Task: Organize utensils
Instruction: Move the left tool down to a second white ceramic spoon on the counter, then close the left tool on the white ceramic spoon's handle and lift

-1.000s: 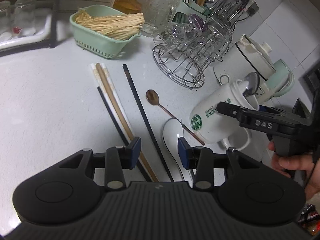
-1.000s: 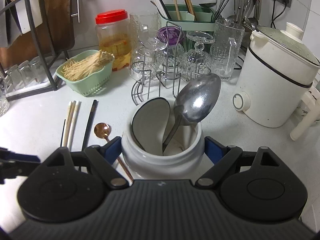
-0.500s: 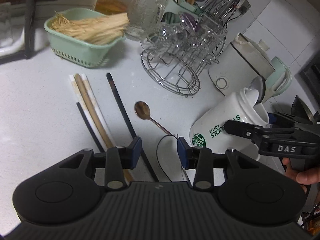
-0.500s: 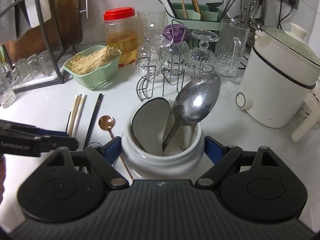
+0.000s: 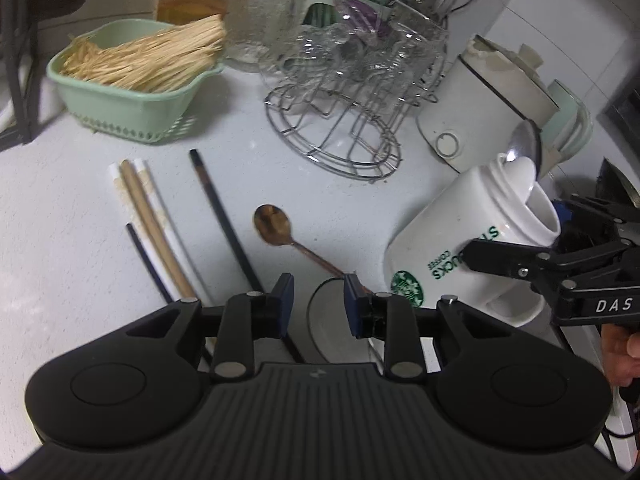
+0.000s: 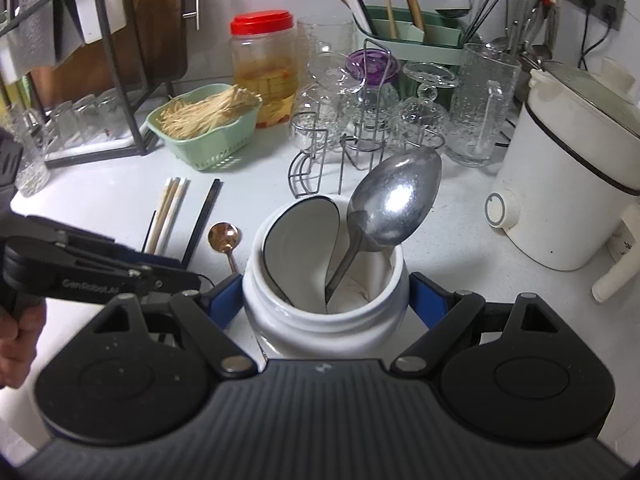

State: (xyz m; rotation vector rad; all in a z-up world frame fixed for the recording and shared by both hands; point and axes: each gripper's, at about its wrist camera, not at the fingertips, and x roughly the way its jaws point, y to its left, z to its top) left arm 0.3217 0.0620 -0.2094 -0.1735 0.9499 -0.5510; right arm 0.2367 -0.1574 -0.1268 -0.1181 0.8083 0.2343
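My left tool had just been closing, pads still apart, the white spoon on the worktop between them. My right tool pinched the mug. Bare worktop lay left; chopsticks, copper spoon, then wire rack stood beyond.

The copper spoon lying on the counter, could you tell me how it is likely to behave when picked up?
The copper spoon looks rigid metal with a thin handle, so probably light and stiff. Its polished surface may slip between the pads. Lying flat on the counter, the slim handle probably gives the left claw little to pinch.
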